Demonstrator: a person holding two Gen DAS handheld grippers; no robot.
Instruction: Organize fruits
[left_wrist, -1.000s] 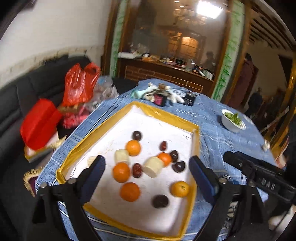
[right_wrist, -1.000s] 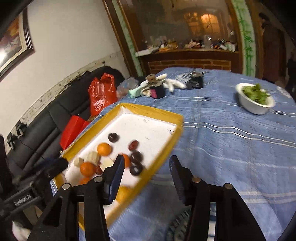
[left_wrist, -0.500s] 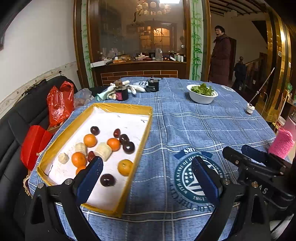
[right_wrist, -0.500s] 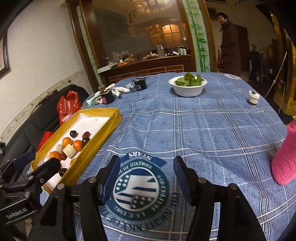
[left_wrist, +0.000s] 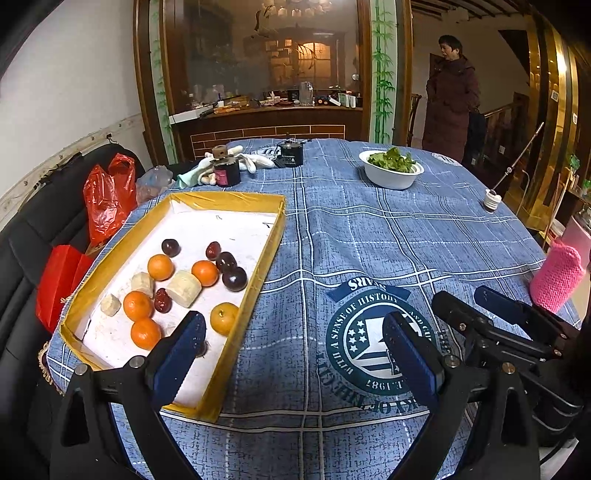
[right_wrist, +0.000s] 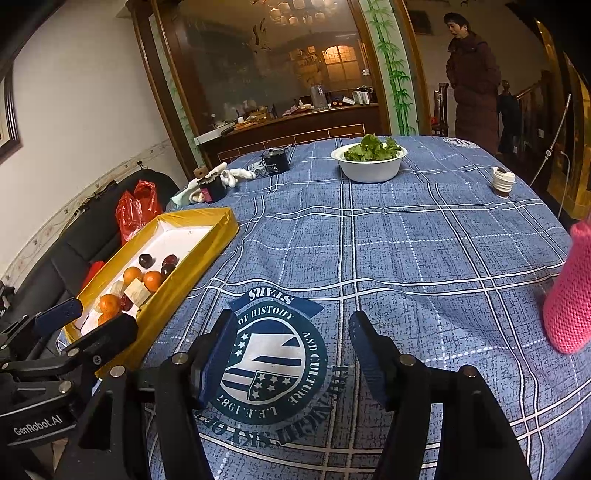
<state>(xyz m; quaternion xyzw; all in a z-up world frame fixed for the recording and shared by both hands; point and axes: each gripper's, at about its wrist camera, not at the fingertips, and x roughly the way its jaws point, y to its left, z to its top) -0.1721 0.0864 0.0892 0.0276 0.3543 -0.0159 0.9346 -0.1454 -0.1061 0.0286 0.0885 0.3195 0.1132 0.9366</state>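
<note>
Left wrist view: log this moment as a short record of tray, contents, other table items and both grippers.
tray: yellow-rimmed tray at the table's left edge, on the blue tablecloth
contents: oranges, dark plums, red dates, pale chunks, mixed, unsorted
other items: bowl of greens, pink knit thing
left gripper: open, empty, over tablecloth beside the tray
right gripper: jaws just opening, nothing between, over the printed emblem
</note>
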